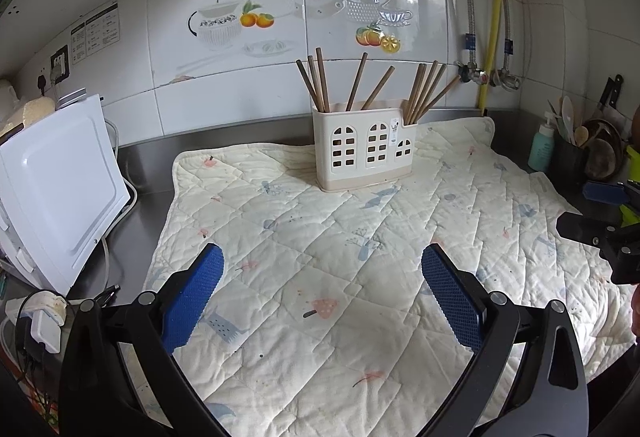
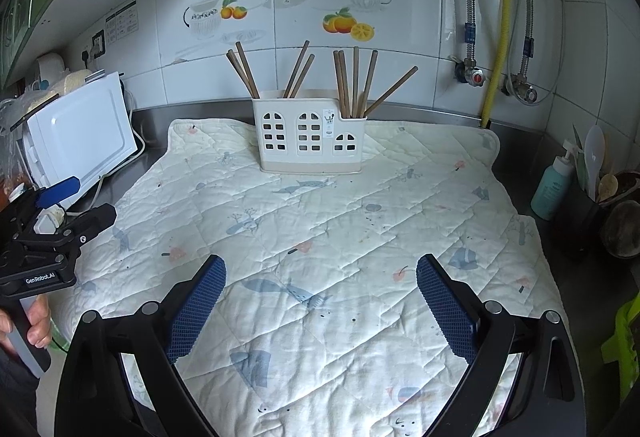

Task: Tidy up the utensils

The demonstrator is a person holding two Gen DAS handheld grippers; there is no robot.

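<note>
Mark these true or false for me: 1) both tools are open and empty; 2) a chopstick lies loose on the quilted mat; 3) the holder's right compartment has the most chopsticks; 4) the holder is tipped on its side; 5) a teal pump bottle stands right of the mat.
1) True: the left tool and right tool are open, holding nothing.
2) False: the quilted mat carries no loose chopstick; all chopsticks stand in the holder.
3) True.
4) False: it stands upright at the mat's far edge.
5) True: the teal pump bottle stands on the counter there.
</note>
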